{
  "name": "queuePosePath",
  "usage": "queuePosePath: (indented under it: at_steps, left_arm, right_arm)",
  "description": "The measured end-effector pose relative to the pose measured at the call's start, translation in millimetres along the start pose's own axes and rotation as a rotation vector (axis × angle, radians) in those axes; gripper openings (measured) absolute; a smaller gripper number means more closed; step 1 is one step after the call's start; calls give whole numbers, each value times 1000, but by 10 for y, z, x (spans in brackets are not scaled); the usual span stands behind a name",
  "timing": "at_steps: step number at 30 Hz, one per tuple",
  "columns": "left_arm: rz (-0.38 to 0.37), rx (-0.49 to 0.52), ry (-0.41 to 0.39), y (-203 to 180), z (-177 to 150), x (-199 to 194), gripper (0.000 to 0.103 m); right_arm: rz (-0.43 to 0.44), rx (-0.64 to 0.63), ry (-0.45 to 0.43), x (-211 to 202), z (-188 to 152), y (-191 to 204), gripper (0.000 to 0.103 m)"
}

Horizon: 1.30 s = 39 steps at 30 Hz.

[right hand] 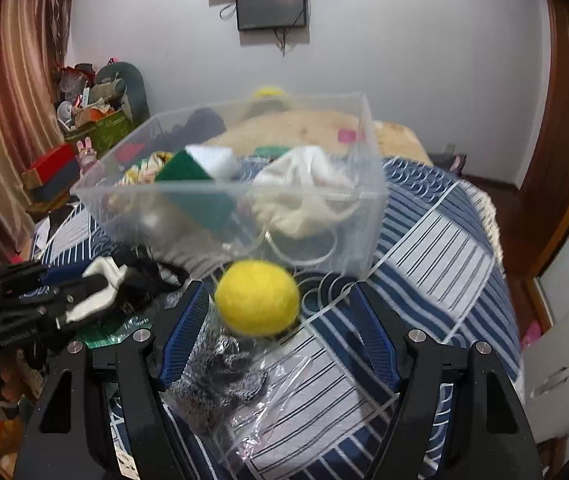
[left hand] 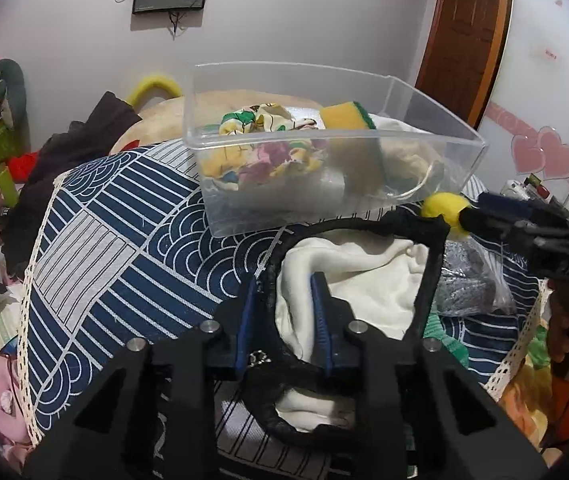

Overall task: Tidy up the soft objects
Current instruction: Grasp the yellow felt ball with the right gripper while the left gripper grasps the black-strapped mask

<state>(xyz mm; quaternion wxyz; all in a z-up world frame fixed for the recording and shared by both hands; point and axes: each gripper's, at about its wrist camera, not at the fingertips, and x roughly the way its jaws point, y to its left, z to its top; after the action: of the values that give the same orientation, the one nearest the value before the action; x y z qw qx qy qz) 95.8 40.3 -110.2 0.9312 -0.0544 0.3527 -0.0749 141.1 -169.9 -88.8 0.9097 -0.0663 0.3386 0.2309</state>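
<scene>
A clear plastic bin [left hand: 436, 136] [right hand: 368, 208] sits on the blue patterned cloth and holds a printed fabric [left hand: 260, 120], a yellow-green sponge [left hand: 348, 118] [right hand: 182, 172] and a white cloth [right hand: 304, 172]. My left gripper [left hand: 284, 284] is shut on the black mesh rim of a bag [left hand: 428, 280] with white cloth [left hand: 364, 276] inside. My right gripper [right hand: 280, 300] is open; a yellow felt ball [right hand: 258, 298] [left hand: 442, 210] lies loose between its fingers, just in front of the bin. A clear packet of grey fluff [right hand: 220, 376] [left hand: 468, 280] lies under it.
The blue-and-white patterned cloth [left hand: 124, 240] [right hand: 444, 260] covers a rounded surface that drops away at its lace edges. Cluttered boxes and toys [right hand: 92, 120] stand far left. A wooden door [left hand: 468, 40] is at the right. A screen [right hand: 272, 6] hangs on the wall.
</scene>
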Motion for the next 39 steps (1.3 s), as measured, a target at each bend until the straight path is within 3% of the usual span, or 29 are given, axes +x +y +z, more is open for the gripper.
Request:
queuePosePath:
  at_steps: [4,5,7,9,23,39]
  left_arm:
    - [28,49,-34,-82,1,-87,3]
    - [30,60,-37,-104,8,-96,3]
    - [51,84,-62,-164,15,-149,3]
    - [56,101,-76,-204,17,-189,3]
    - [54,87,-186,-225,164,-591,3]
    - [84,3,-339,-85,694,-786,3]
  right_arm:
    - [17,9,28,94,-41,61,69]
    - [22,14,28,110,-39,66,67]
    - [30,14,32,116,-41,76,49]
    - [42,12,35,112,-40,79,43]
    - [34,15,-92,-320,-16,-2,40]
    - [1,-5,-239,-583,366,-12,40]
